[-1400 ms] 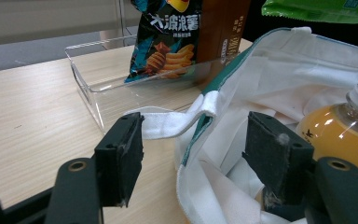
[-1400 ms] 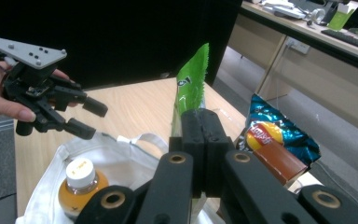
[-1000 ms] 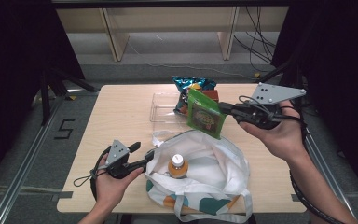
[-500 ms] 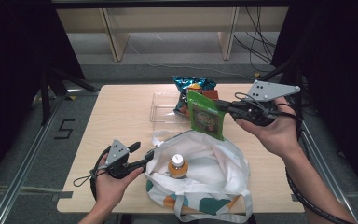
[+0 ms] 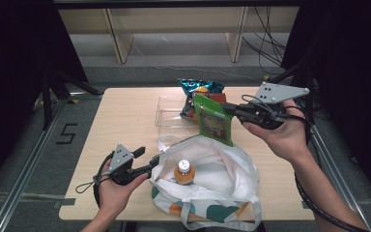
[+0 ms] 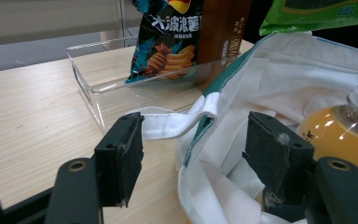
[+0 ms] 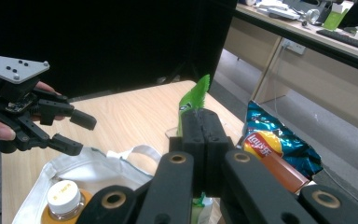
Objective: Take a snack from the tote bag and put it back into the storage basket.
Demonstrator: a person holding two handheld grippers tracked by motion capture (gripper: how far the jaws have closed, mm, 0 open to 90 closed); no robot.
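A white tote bag (image 5: 222,174) with teal and orange patches lies open at the table's front. An orange drink bottle (image 5: 184,171) stands inside it. My left gripper (image 5: 147,159) is open at the bag's left rim. In the left gripper view the rim (image 6: 200,112) runs between the wide jaws of this gripper (image 6: 196,154), one jaw outside the bag and one inside by the bottle (image 6: 340,135). My right gripper (image 5: 227,110) is shut on a green snack bag (image 5: 215,121), held upright over the tote's far rim. In the right gripper view the gripper (image 7: 200,121) pinches the green bag (image 7: 193,100).
A clear plastic tray (image 5: 166,113) sits mid-table behind the tote. A blue chips bag (image 5: 200,88) and a brown packet (image 6: 223,32) stand in it. Bare tabletop (image 5: 121,121) lies to the left. Dark curtains flank the table on both sides.
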